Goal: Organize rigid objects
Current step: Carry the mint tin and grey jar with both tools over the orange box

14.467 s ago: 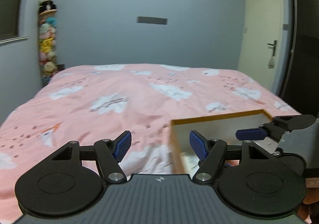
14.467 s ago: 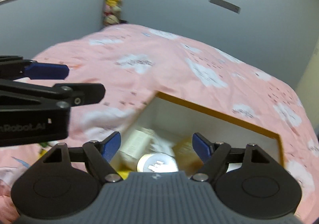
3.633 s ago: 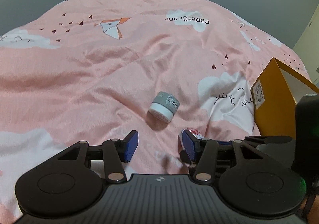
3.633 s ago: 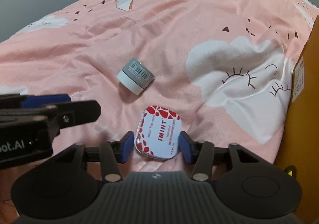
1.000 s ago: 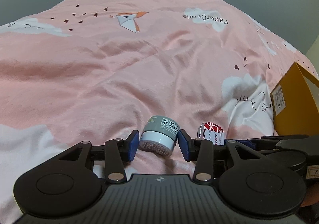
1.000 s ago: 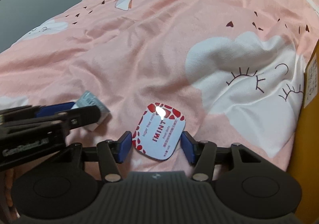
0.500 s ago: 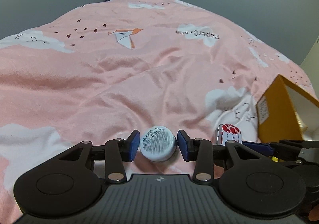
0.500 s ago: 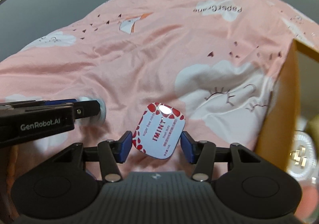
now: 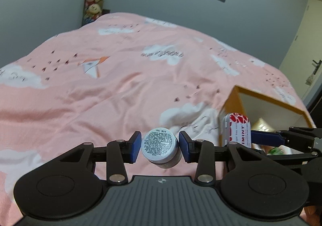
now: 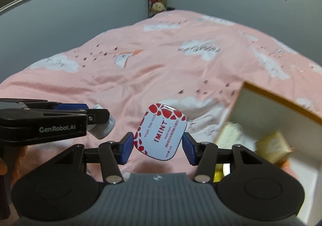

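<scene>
While left tool [image 9: 159, 147] clamps jar [image 9: 159, 148], right tool [image 10: 158, 147] pinches mint tin [image 10: 161, 134].

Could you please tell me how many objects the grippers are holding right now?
2: a small round jar in the left gripper, and a red-and-white mint tin in the right gripper.

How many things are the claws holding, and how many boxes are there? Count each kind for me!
Little round jars: 1, the jar in the left claw
Mint tins: 1, the tin in the right claw
Yellow boxes: 1, the box on the pink blanket
Total: 3
</scene>
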`<state>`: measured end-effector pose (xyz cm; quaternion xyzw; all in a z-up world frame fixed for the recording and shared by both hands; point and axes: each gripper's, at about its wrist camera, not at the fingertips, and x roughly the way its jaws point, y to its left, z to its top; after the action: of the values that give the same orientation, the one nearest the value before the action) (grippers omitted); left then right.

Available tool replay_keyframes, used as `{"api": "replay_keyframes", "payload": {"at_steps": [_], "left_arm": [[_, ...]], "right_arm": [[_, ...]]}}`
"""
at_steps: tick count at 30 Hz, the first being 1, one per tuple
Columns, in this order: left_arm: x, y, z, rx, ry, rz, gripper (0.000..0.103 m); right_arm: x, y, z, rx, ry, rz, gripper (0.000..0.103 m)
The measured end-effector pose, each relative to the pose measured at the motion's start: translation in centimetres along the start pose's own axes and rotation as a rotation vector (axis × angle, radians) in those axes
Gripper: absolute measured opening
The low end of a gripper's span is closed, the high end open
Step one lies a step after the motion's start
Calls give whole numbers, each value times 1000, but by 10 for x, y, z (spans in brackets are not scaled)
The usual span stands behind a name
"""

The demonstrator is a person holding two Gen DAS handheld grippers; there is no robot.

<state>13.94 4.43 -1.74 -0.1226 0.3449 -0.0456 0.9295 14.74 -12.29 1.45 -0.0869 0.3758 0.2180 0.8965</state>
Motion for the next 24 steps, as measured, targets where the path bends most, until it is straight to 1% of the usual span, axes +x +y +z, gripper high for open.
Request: {"api": "replay_keyframes", "payload": {"at_steps": [3,5,10,13,17,20,24], "left_arm": [[-5,-18,8,22,-21,-47,46],[-5,-34,14,60,-35,-78,46],[-2,-82,25,147,-46,-194,46],[10,-112,25,176,-29,-264,46],[32,-147,20,215,23,-346,46],[49,-169,14,254,52,-379,46],[69,-184,11,279,96,-404,46]], "right_arm": [[-19,-17,2,9,-23,-34,52],[-30,-30,3,5,-32,-70,52],[-52,-72,0,-1,-6,-168,52],[-60,-97,-5,-24,28,-234,52],[-61,-131,-13,-36,90,-300,52],[-55,-155,-21,-38,150,-329,52],[-37,-180,-30,-58,224,-353,52]]}}
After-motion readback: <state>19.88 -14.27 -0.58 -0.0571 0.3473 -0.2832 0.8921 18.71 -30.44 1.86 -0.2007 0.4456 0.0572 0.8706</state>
